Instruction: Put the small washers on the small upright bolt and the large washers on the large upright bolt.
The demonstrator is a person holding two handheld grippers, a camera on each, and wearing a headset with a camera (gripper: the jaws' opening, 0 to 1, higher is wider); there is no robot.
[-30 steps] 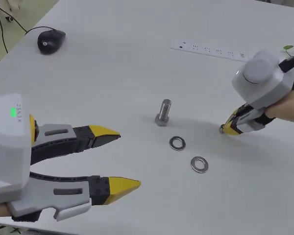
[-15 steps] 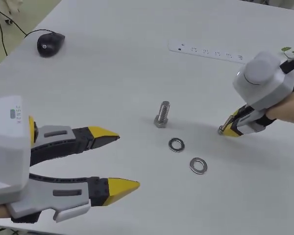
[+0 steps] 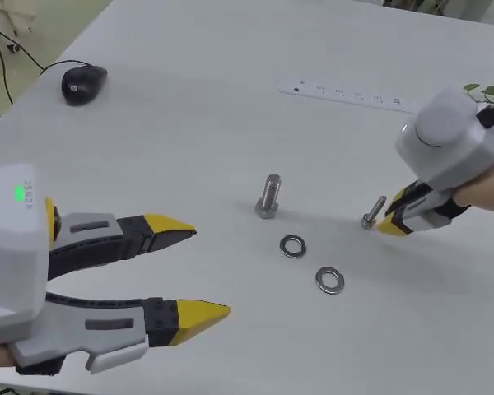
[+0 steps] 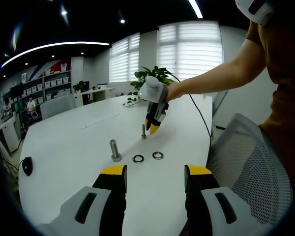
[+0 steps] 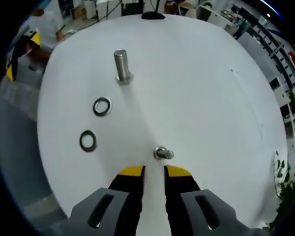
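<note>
While the left gripper (image 3: 210, 271) hangs over the near side of the white table (image 3: 189, 132) with its jaws wide apart and nothing in them, the right gripper (image 5: 155, 170) sits low by the small bolt (image 5: 163, 153). Its jaws are a little apart. The bolt is just past the tips, not between them. That bolt stands on its head with its long part pointing up. The large bolt (image 3: 268, 196) stands the same way near the middle. One washer (image 3: 293, 246) lies flat close to it, and a second washer (image 3: 329, 280) lies flat just beyond. Small writing by the green light (image 3: 20, 192) on the left gripper is too blurry to read.
</note>
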